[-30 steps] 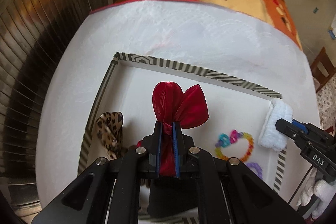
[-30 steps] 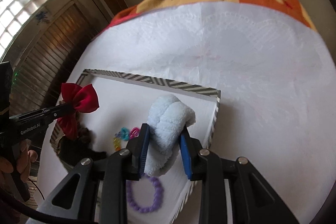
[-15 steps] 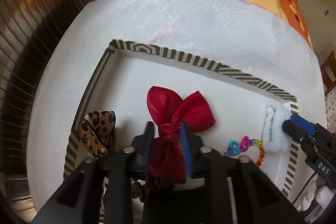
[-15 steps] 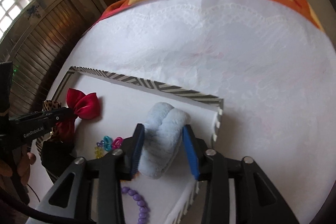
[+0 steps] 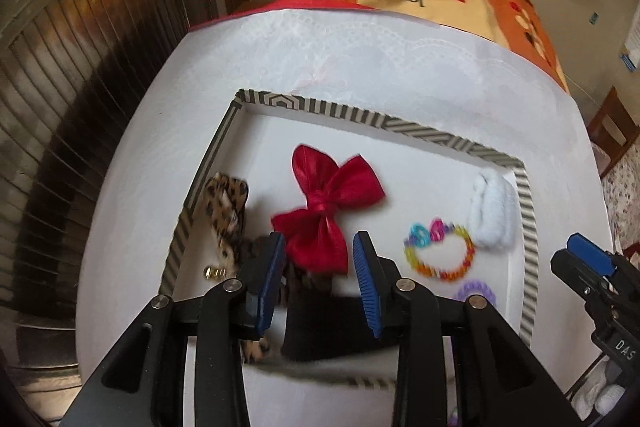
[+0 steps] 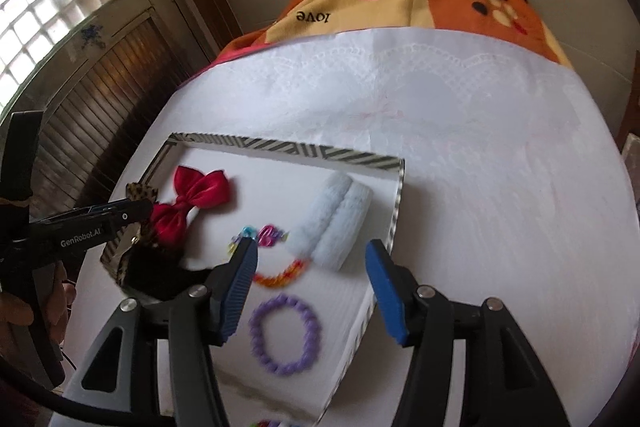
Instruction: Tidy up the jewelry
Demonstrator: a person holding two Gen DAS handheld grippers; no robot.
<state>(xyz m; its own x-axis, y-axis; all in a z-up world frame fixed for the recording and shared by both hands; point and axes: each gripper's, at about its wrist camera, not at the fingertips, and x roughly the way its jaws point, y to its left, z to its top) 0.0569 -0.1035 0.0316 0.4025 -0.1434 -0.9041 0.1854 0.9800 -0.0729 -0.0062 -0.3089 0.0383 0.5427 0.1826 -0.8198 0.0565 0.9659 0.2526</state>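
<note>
Red bow (image 5: 326, 213) dropped in striped tray (image 5: 308, 105)
Leopard bow (image 5: 226, 199) beside it blurry; both grippers, left gripper (image 5: 318, 277) and right gripper (image 6: 310, 285), let go, jaws opening, empty.

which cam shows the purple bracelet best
The right wrist view: the whole purple bracelet lies in plain sight on the tray floor. The left wrist view shows only part of it, behind the left gripper's arm.

Glossy satin red bow (image 5: 328, 203), fluffy pale scrunchie (image 5: 491, 211), embossed white tablecloth (image 6: 480, 147)
</note>
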